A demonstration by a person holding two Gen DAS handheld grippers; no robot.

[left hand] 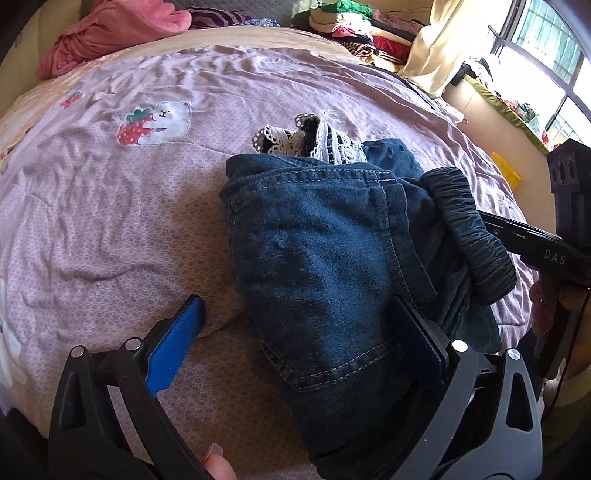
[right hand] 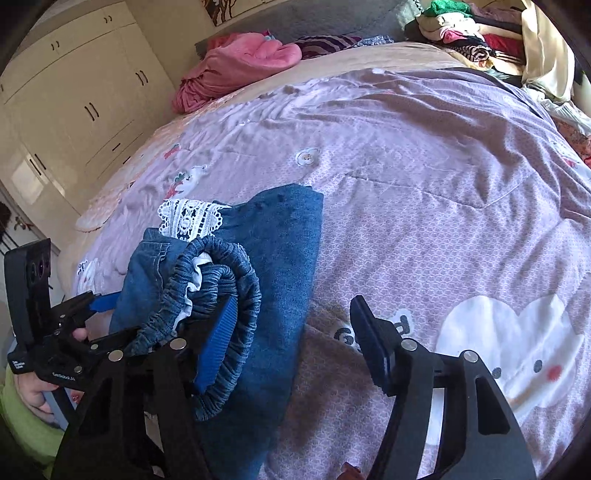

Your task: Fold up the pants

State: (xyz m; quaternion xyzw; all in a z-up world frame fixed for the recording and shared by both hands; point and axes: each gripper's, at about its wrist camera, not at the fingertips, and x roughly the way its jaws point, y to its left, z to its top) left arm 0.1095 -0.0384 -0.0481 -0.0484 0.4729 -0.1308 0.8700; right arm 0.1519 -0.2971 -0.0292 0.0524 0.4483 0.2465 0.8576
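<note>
Dark blue denim pants (left hand: pixel 325 258) lie bunched in a rough fold on the lilac bedspread (left hand: pixel 110 206), with white lace trim (left hand: pixel 325 144) at the far end. My left gripper (left hand: pixel 297 301) is open wide; its blue-padded left finger rests on the spread and the denim lies against its right finger. My right gripper (right hand: pixel 293 299) is open too. The gathered elastic waistband (right hand: pixel 221 266) is looped over its left finger, and its right finger hangs free above the spread. From the left wrist view that waistband (left hand: pixel 469 229) hides the tip of the right gripper's finger (left hand: pixel 524 236).
A pink garment (right hand: pixel 240 62) lies crumpled at the head of the bed. Stacked folded clothes (left hand: pixel 354 26) sit at the far right corner beside a cream curtain and a window. White wardrobe doors (right hand: pixel 74 92) stand left of the bed. A person's hand (right hand: pixel 33 391) holds the left gripper's handle.
</note>
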